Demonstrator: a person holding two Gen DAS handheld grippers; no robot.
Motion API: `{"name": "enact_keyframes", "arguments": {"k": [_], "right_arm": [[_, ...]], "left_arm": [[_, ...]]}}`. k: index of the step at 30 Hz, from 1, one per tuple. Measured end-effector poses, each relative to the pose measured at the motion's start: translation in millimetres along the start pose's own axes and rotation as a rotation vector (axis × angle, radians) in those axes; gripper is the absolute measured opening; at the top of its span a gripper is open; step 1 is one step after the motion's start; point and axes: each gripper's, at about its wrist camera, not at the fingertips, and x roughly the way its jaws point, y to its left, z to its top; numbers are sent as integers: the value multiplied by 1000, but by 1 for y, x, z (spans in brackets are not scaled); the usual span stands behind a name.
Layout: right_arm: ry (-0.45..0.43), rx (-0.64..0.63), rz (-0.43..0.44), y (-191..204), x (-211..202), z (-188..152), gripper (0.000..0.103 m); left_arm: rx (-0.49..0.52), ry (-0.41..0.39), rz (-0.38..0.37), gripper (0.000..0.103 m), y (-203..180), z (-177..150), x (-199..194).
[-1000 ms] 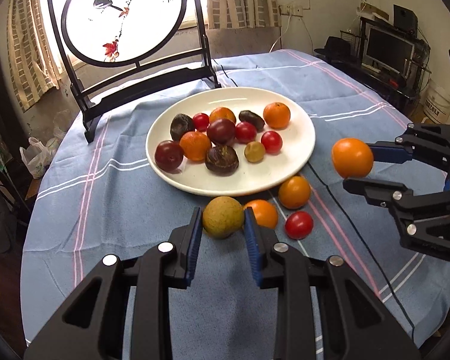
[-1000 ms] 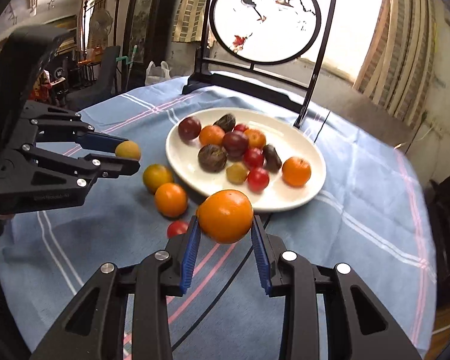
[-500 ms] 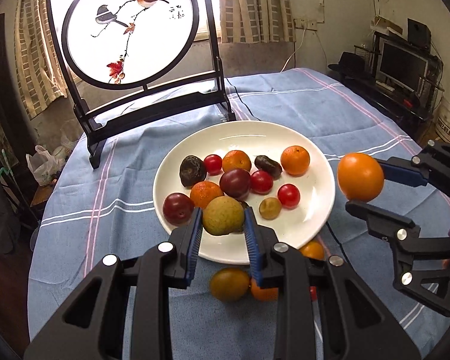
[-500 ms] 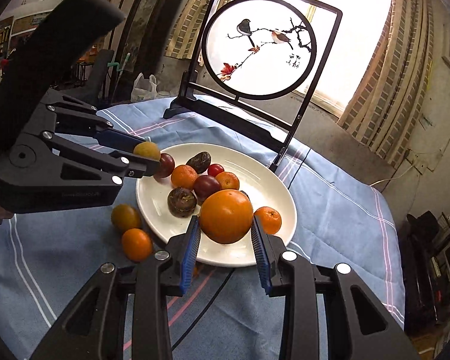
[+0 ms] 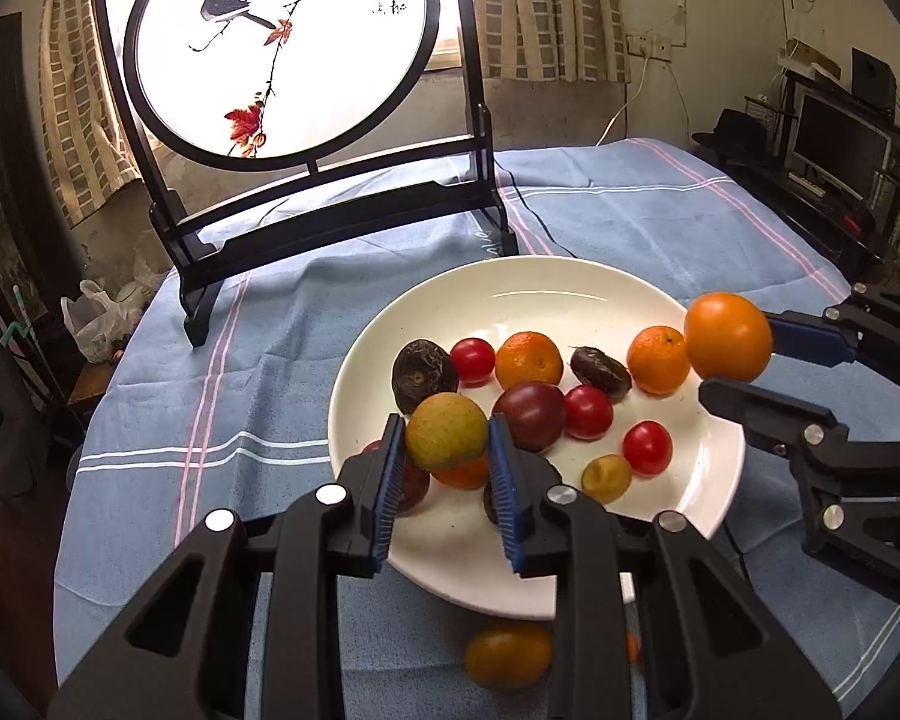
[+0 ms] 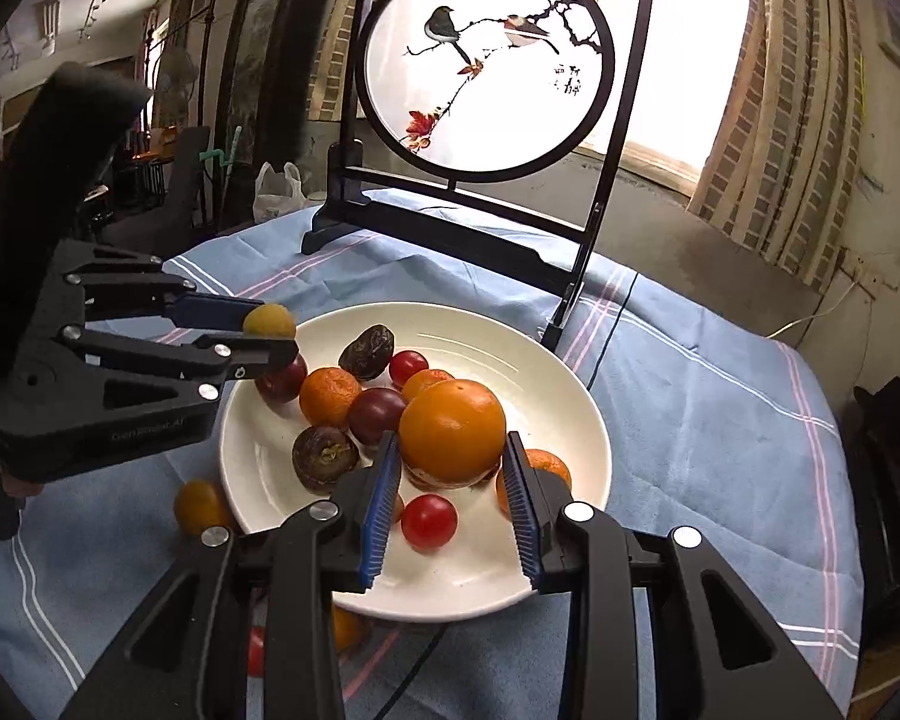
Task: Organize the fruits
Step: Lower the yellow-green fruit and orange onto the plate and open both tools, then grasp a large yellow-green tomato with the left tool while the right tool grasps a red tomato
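Note:
A white plate (image 5: 570, 282) (image 6: 564, 396) on the blue cloth holds several fruits: oranges, red tomatoes, dark plums and passion fruits. My left gripper (image 5: 447, 450) (image 6: 273, 339) is shut on a yellow-green round fruit (image 5: 446, 432) (image 6: 269, 321) above the plate's near left part. Over the plate's right side, my right gripper (image 6: 453, 462) (image 5: 735, 360) is shut on a large orange (image 6: 452, 431) (image 5: 728, 336). A yellow-orange fruit (image 5: 508, 654) (image 6: 200, 505) lies on the cloth in front of the plate. Another orange fruit (image 6: 345, 627) and a red one (image 6: 256, 651) peek out under my right gripper.
A black-framed round screen with painted birds (image 5: 282, 48) (image 6: 489, 60) stands on the table just behind the plate. A dark cable (image 5: 534, 222) runs from it across the cloth. A monitor and shelves (image 5: 840, 138) stand off the table's right side. A white bag (image 5: 99, 324) lies beyond the left edge.
Both grippers carried their fruits forward from over the loose fruits on the cloth to above the plate. The plate and screen loom closer in both views.

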Motion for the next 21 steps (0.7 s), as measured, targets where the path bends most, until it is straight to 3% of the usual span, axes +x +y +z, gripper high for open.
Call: {"name": "enact_keyframes", "arguments": {"k": [6, 8, 10, 16, 21], "right_arm": [[62, 61, 22, -8, 42, 14, 35], [71, 65, 8, -10, 54, 18, 36], [63, 74, -12, -13, 60, 21, 45], [16, 76, 0, -18, 32, 15, 50], [28, 21, 63, 1, -12, -14, 54]], "left_arm": [[-20, 33, 25, 27, 0, 14, 24], [-26, 28, 38, 45, 0, 18, 29], [-30, 7, 47, 52, 1, 20, 30], [-30, -7, 43, 58, 13, 5, 15], [-27, -46, 37, 68, 25, -21, -16]]}}
